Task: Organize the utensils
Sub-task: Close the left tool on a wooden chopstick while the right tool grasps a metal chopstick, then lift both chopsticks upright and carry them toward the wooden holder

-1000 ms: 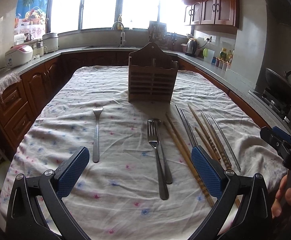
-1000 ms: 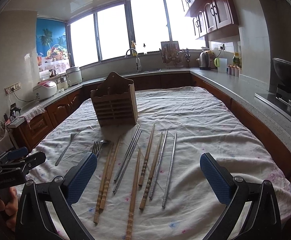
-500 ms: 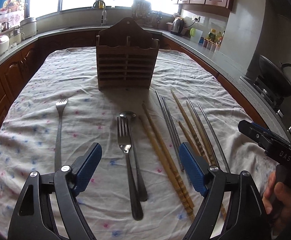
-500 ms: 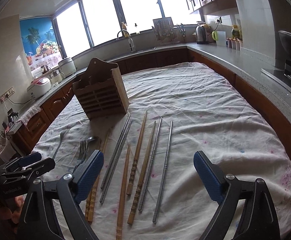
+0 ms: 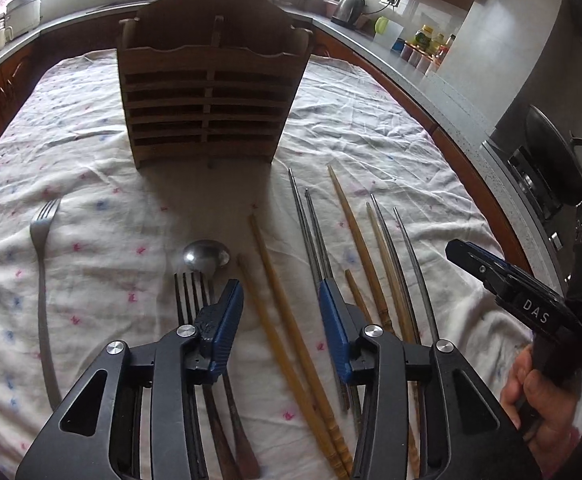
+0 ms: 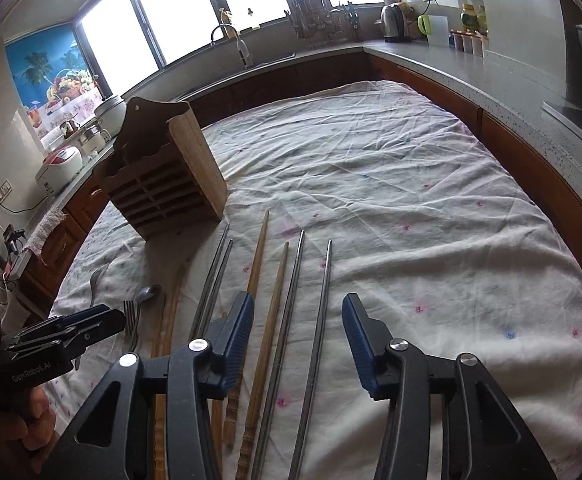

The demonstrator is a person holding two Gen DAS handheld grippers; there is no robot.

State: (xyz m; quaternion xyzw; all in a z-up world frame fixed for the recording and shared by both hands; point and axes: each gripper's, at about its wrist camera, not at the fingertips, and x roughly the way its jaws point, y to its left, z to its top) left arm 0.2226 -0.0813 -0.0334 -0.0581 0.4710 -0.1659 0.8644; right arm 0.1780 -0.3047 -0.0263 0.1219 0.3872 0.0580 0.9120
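Note:
A wooden utensil holder stands upright on the clothed table, with the utensils lying in front of it. My left gripper hovers over two yellowish wooden chopsticks; its jaws are closing and the pads touch nothing. A fork and a spoon lie partly under its left finger, and a lone fork lies further left. My right gripper is also closing, above a wooden chopstick and two metal chopsticks, without gripping them. The holder is far left in the right wrist view.
A wrinkled flowered tablecloth covers the table. More metal chopsticks and wooden ones lie between the two grippers. Counters ring the table, with a wok on the stove at right, a kettle and a rice cooker.
Both grippers have moved forward toward the holder and tipped down over the utensils. Both pairs of jaws have narrowed from wide open to roughly a third of that width.

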